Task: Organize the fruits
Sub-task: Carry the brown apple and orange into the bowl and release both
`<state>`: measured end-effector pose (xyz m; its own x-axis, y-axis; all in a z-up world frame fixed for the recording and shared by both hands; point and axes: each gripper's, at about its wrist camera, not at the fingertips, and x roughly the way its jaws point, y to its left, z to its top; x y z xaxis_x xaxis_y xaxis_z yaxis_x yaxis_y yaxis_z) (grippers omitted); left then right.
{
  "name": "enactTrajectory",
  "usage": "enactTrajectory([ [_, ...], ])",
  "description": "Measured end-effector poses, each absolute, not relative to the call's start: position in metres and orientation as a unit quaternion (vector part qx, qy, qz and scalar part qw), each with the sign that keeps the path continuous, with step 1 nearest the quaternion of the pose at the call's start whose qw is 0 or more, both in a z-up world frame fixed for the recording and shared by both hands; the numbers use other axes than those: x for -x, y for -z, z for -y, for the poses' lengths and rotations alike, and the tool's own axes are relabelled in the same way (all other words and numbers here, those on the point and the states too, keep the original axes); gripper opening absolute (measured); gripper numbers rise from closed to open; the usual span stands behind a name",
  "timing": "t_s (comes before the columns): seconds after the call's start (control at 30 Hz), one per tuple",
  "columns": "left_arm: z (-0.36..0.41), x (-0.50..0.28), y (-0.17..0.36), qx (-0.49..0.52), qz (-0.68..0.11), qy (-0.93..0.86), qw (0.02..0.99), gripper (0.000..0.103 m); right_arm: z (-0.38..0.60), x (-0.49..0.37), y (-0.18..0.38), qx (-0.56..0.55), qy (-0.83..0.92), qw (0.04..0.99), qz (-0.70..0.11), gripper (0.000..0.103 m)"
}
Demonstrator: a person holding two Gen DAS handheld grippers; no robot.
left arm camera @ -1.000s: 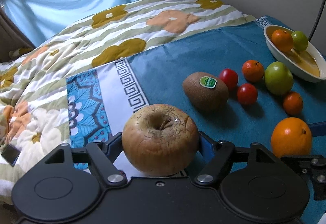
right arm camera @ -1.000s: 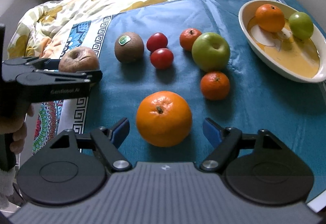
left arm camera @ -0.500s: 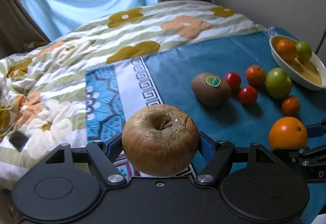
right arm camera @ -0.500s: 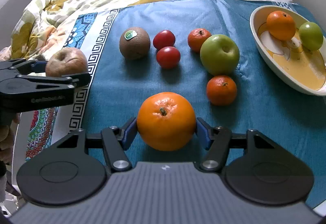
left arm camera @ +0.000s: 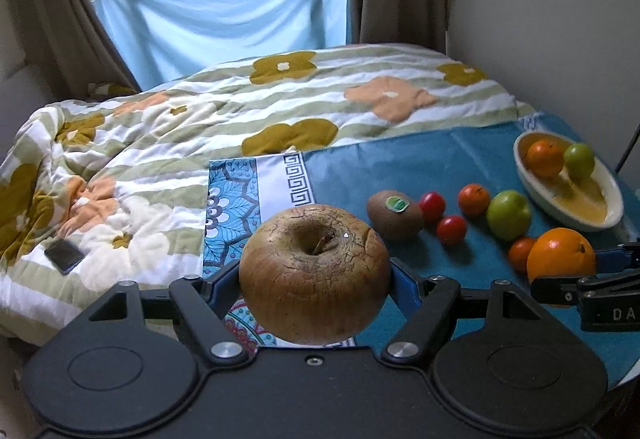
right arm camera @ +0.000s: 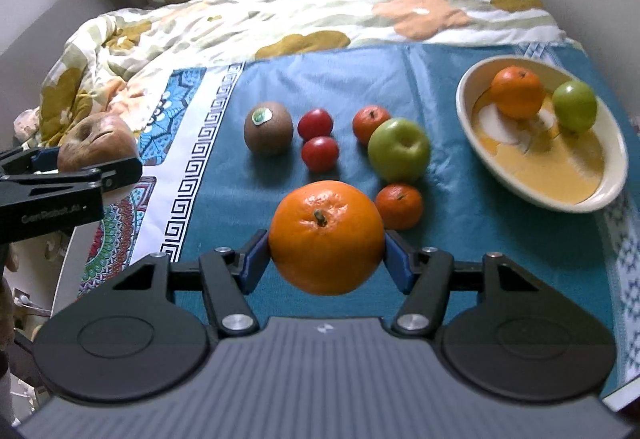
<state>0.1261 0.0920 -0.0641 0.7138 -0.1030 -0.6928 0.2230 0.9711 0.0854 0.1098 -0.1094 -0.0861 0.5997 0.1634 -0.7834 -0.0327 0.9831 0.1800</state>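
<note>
My left gripper point(left arm camera: 315, 281) is shut on a wrinkled brown apple point(left arm camera: 315, 273) and holds it above the cloth's left edge. My right gripper point(right arm camera: 326, 259) is shut on a large orange point(right arm camera: 326, 237), lifted off the teal cloth point(right arm camera: 348, 87). On the cloth lie a kiwi point(right arm camera: 268, 131), two red tomatoes point(right arm camera: 319, 153), two small tangerines point(right arm camera: 399, 206) and a green apple point(right arm camera: 399, 149). A cream oval bowl point(right arm camera: 600, 195) at the right holds an orange point(right arm camera: 517, 91) and a small green fruit point(right arm camera: 575, 110).
A flowered quilt point(left arm camera: 200, 127) covers the bed behind and to the left. A dark phone point(left arm camera: 64, 256) lies on the quilt at the left. A wall stands to the right of the bowl, curtains and a window at the back.
My right gripper closed on the large orange and lifted it. My left gripper rose and pulled back with the brown apple still held.
</note>
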Motion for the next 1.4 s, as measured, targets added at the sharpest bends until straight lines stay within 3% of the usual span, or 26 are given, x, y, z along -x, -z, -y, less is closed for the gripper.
enactTrajectory([
  [0.63, 0.030, -0.081, 0.019, -0.033, -0.350, 0.078, 0.933, 0.079, 0.255, -0.091, 0.043, -0.059, -0.070, 0.908, -0.409, 0.076],
  [1.4, 0.197, -0.139, 0.087, -0.060, -0.378, 0.132, 0.914, 0.079, 0.393, -0.132, 0.077, -0.057, -0.070, 0.906, -0.414, 0.076],
])
